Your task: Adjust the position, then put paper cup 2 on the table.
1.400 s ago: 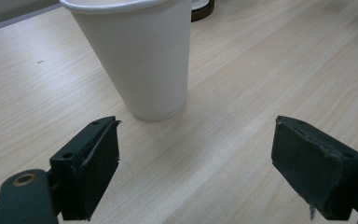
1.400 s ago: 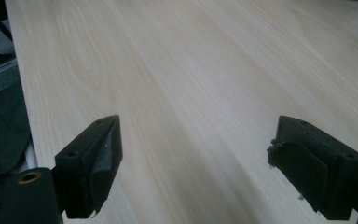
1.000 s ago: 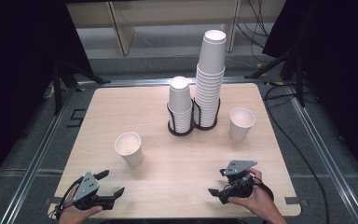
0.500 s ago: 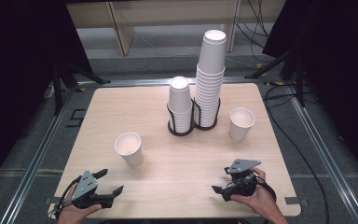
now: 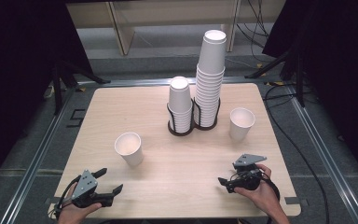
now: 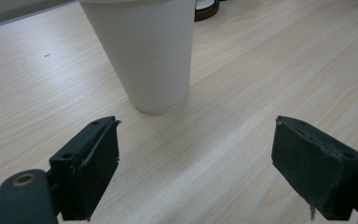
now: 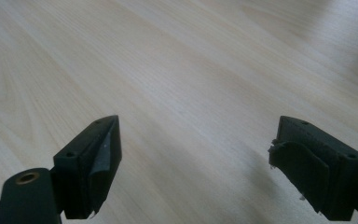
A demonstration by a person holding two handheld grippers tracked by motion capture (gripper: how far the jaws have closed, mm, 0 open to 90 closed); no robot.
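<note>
Standing just ahead of the spread, empty left claw [image 6: 196, 158]: a paper cup [image 6: 140, 51].

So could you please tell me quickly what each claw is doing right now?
Left claw: open, holding nothing; a loose paper cup stands ahead of it.
Right claw: open, holding nothing, above bare table.

A lab-like recording bay: wooden table [image 5: 177, 158] on metal rails [image 5: 42, 149], black curtains [image 5: 23, 51], floor cables [image 5: 303, 140].

High view above the table [image 5: 168, 154]; 2 low, close gripper views across its wood.
</note>
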